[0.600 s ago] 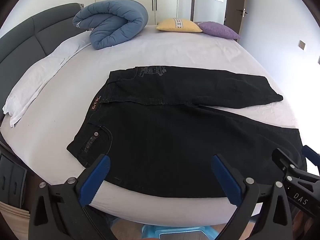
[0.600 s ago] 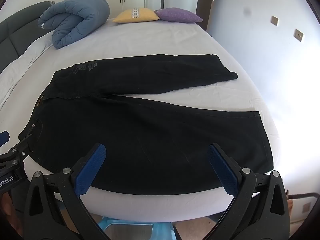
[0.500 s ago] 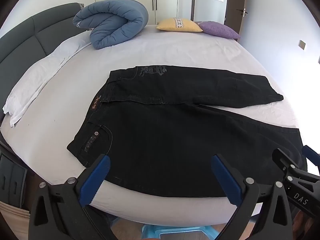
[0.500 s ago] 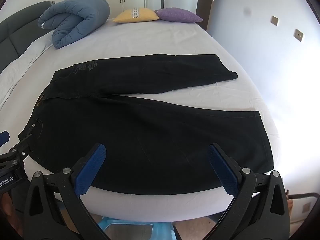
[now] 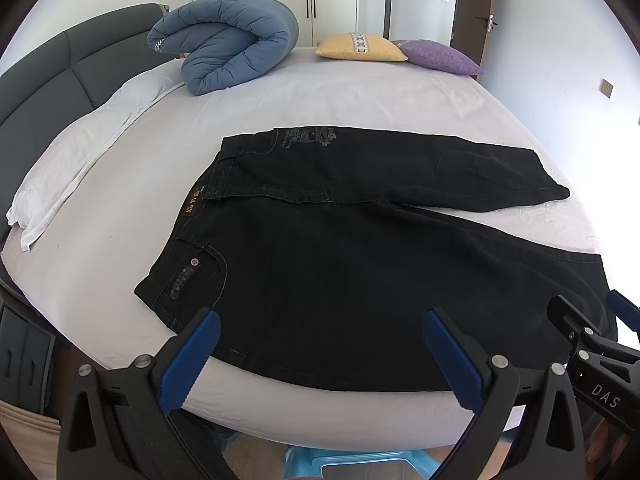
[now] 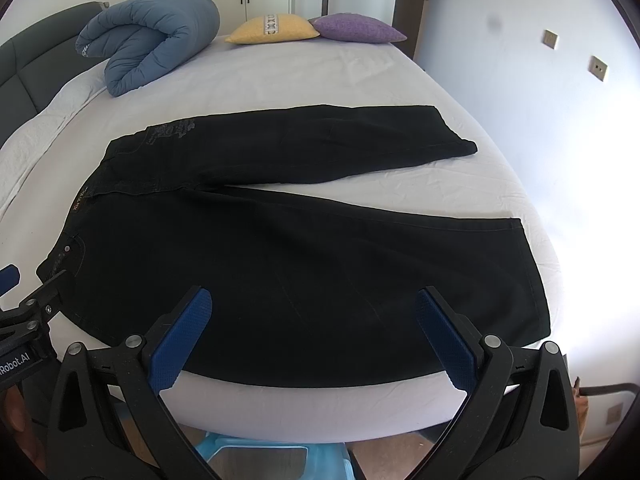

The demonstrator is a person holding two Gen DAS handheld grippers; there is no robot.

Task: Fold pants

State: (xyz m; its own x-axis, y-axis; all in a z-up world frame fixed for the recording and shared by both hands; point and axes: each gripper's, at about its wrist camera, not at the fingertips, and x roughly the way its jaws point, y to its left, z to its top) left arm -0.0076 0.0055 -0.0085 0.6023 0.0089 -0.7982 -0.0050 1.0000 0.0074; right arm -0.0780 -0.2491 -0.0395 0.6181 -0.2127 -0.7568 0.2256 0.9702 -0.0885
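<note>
Here your left gripper point(image 5: 320, 354) and right gripper point(image 6: 314, 330) gape empty over the pants point(image 5: 360, 264); only the right view shows wall sockets point(image 6: 598, 68) at two o'clock.

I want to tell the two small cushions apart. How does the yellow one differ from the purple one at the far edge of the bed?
The yellow cushion has a patterned white band across its middle; the purple cushion is plain. The yellow one lies nearer the rolled blue duvet, the purple one nearer the door. Both lie flat on the white sheet, corners touching.
</note>
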